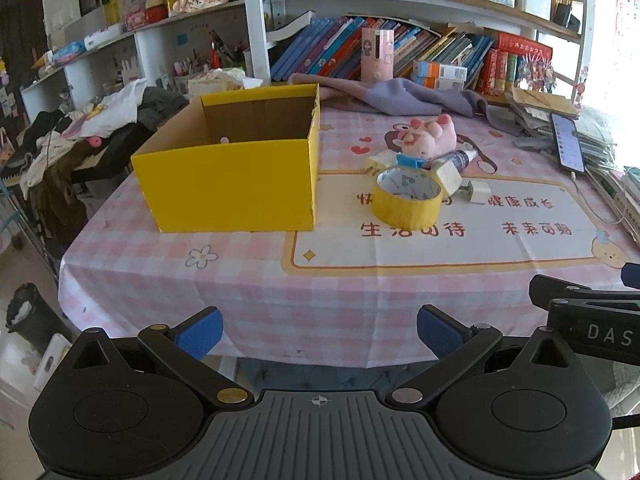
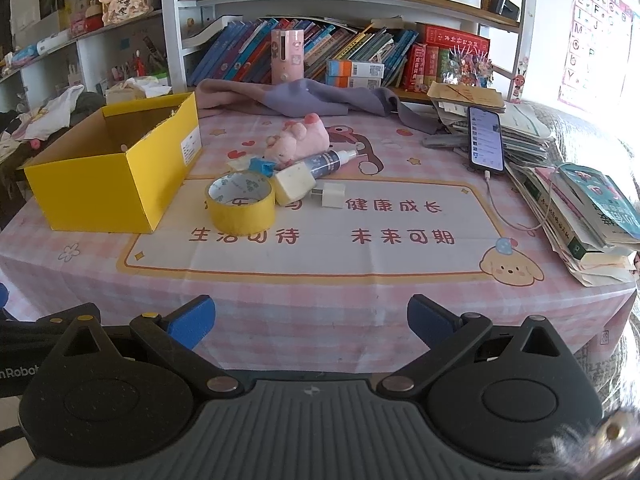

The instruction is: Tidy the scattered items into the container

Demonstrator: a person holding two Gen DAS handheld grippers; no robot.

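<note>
Yellow cardboard formed the open-topped rectangular box that was set toward the left edge of the worktop, which was covered by a pink-checked cloth printed with cartoon figures and red characters. A small pink object was glimpsed low inside the box; what it was could not be told.

Just right of the box, the scattered items were gathered in a loose cluster near the middle of the worktop. A wide roll of yellow adhesive tape was laid flat nearest the front edge. Behind it and touching it, a cream-coloured block was seen, and just beside that a small white plug-in charger. A dark spray bottle with a white nozzle was laid on its side behind the block, and a pink plush pig was rested against the bottle, farther back. A small blue piece was lodged between the tape and the plush.

A lit smartphone was propped on stacked books by the right edge, with a purple cloth spread along the back edge.

Both grippers were held over the front edge, well apart from every item. The fingers of the left gripper were spread wide and empty, as were those of the right gripper.
</note>
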